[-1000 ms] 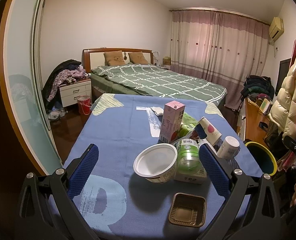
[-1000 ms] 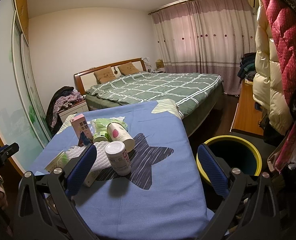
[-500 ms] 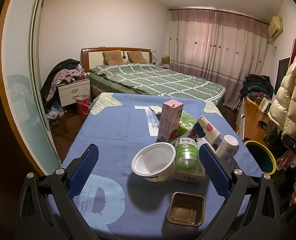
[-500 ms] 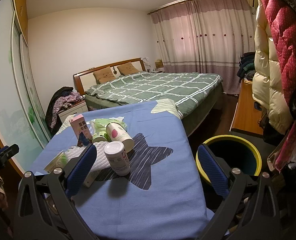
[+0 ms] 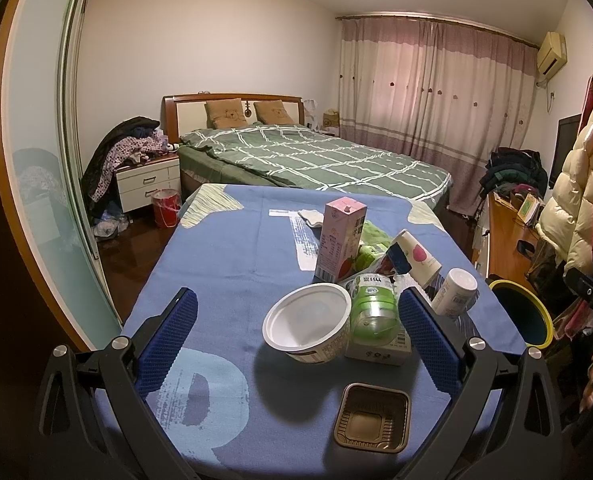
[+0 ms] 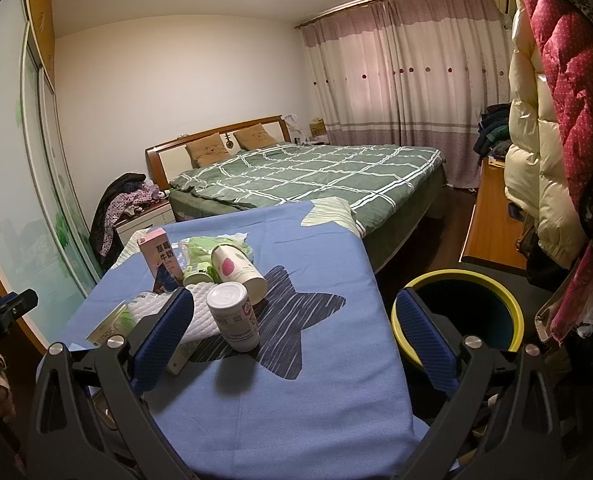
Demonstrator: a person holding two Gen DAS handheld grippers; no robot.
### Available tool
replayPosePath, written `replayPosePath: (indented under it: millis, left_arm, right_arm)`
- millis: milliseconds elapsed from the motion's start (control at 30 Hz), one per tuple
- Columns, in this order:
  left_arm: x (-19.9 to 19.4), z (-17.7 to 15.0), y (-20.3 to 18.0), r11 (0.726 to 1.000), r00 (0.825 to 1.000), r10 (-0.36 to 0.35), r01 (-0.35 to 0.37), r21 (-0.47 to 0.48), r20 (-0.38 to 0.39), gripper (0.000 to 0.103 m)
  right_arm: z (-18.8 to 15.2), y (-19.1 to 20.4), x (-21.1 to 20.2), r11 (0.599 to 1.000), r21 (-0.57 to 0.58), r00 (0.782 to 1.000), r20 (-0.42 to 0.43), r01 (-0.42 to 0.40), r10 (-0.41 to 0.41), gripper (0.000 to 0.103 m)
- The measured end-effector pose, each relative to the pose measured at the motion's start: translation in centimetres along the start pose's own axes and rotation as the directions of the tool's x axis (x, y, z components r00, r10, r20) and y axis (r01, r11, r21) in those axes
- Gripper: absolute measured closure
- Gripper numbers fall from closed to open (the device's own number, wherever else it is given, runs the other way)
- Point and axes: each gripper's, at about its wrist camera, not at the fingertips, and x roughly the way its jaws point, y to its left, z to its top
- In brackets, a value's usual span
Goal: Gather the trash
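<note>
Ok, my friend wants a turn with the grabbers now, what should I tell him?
Left gripper: open, empty, aimed at the bowl.
Right gripper: open, empty, near the can.
Trash all on the table: bowl, green jar, carton, cup, can, brown tray.
Bin beside the table on the right.
Done: nothing visibly collected. Left: everything.

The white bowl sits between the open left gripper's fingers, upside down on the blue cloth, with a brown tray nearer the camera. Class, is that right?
Not quite. The white bowl is not upside down: the left wrist view shows it upright, its open mouth up. The rest holds: it sits on the blue cloth between the open left gripper's fingers, with the brown tray nearer the camera.
</note>
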Motion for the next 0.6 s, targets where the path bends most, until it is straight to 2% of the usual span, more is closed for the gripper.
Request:
replayPosePath:
  millis: [600]
  left_arm:
    - [0.32, -0.22, -0.31, 1.0, 1.0, -0.002, 0.002, 0.004, -0.005, 0.004]
  right_arm:
    - [0.02, -0.05, 0.01, 1.0, 0.0, 1.0, 0.0, 0.001, -0.001, 0.007]
